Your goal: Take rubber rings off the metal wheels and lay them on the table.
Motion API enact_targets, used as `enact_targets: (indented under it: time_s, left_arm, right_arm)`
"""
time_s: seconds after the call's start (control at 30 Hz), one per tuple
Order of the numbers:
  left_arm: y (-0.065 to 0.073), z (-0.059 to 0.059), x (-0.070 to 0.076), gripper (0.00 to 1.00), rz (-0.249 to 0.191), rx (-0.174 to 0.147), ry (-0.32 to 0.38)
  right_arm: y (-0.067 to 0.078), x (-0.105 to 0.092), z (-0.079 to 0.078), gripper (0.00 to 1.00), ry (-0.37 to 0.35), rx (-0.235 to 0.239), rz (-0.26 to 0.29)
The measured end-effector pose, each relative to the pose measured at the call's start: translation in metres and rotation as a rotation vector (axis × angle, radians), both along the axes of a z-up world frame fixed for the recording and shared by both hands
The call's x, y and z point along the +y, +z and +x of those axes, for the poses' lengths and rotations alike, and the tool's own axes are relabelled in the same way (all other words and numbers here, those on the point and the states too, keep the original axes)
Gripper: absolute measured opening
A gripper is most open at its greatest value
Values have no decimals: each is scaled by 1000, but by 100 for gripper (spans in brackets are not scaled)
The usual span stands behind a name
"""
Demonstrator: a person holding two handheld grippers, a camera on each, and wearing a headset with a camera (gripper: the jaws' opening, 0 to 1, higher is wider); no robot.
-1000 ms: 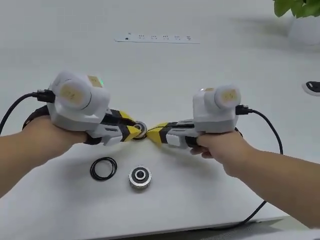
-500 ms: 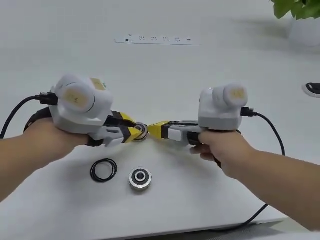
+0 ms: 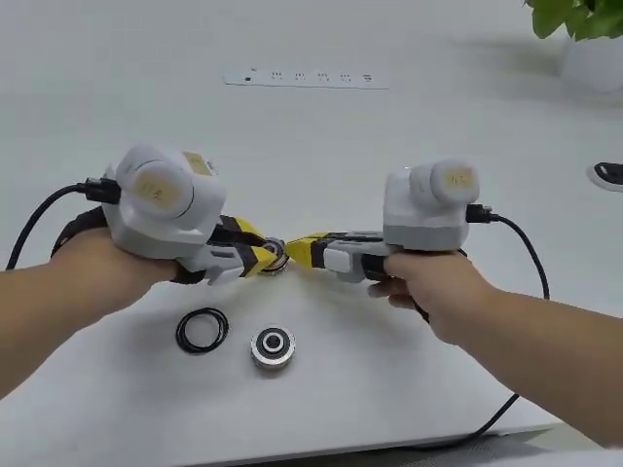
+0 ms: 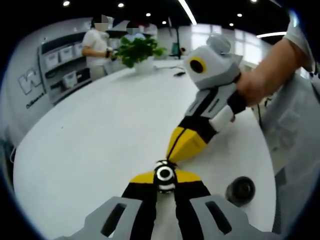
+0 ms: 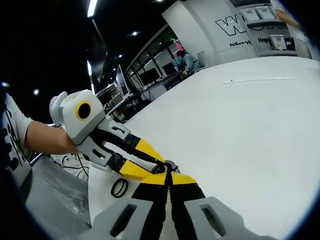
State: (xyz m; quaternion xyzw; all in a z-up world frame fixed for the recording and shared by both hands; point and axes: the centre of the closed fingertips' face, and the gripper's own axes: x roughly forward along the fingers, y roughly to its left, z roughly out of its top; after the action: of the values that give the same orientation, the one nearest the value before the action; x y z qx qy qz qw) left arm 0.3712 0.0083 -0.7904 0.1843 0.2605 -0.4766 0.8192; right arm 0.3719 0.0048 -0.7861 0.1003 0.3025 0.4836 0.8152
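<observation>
My left gripper (image 3: 271, 256) (image 4: 165, 176) is shut on a small metal wheel (image 3: 276, 254) (image 4: 165, 174) (image 5: 168, 165), held just above the table. The wheel carries a black rubber ring. My right gripper (image 3: 291, 251) (image 5: 169, 173) faces it from the right. Its yellow jaws are pressed together at the wheel's rim, pinching the ring. In the left gripper view the right gripper (image 4: 176, 149) comes down onto the wheel from above. A loose rubber ring (image 3: 201, 329) (image 5: 119, 187) lies on the table below my left hand. A second metal wheel (image 3: 273, 346) (image 4: 240, 190) lies flat beside it.
The white table (image 3: 321, 156) stretches away behind. A white power strip (image 3: 307, 76) lies at the back. A potted plant (image 3: 574, 19) stands at the back right. A dark round object (image 3: 609, 172) sits at the right edge. Cables trail from both grippers.
My right gripper has rolled more upright and its hand has shifted slightly right, with the tips still at the wheel. The left gripper holds steady.
</observation>
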Motion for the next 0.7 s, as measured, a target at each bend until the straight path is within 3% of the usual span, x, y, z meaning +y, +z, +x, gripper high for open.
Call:
enact_targets:
  time_s: [0.7]
  left_arm:
    - [0,-2,-1,12,13,-10,-9]
  right_arm:
    - [-1,3,-3,0,29,-10,10]
